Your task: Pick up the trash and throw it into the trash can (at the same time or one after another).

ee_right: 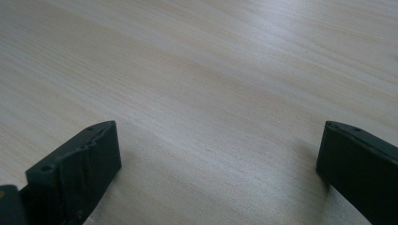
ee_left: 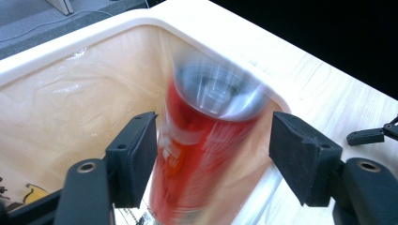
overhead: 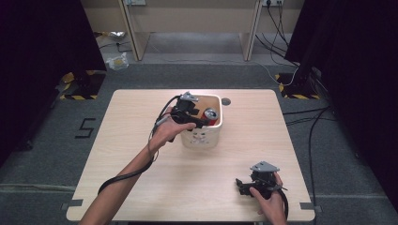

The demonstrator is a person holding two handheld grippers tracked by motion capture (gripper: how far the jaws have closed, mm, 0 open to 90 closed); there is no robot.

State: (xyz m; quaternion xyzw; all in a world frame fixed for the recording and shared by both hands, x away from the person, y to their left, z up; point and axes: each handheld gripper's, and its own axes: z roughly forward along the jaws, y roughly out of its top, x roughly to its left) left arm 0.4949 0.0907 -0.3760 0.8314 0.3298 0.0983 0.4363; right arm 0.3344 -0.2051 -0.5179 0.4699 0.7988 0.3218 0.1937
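The right gripper (overhead: 240, 186) rested at the near right of the table (overhead: 141, 183), jaws spread wide with nothing between them, apparently parked clear of the work. Bare tabletop lay open around it toward the near edge. Farther in, the left gripper (ee_left: 211, 154) hung over the white bin (overhead: 201, 138) at mid-table, jaws apart on either side of the red soda can (ee_left: 197, 154) without pressing it (the can was blurred, probably dropping). The can sat inside the bin's right corner, close to the bin's wall, leaving little sideways room.
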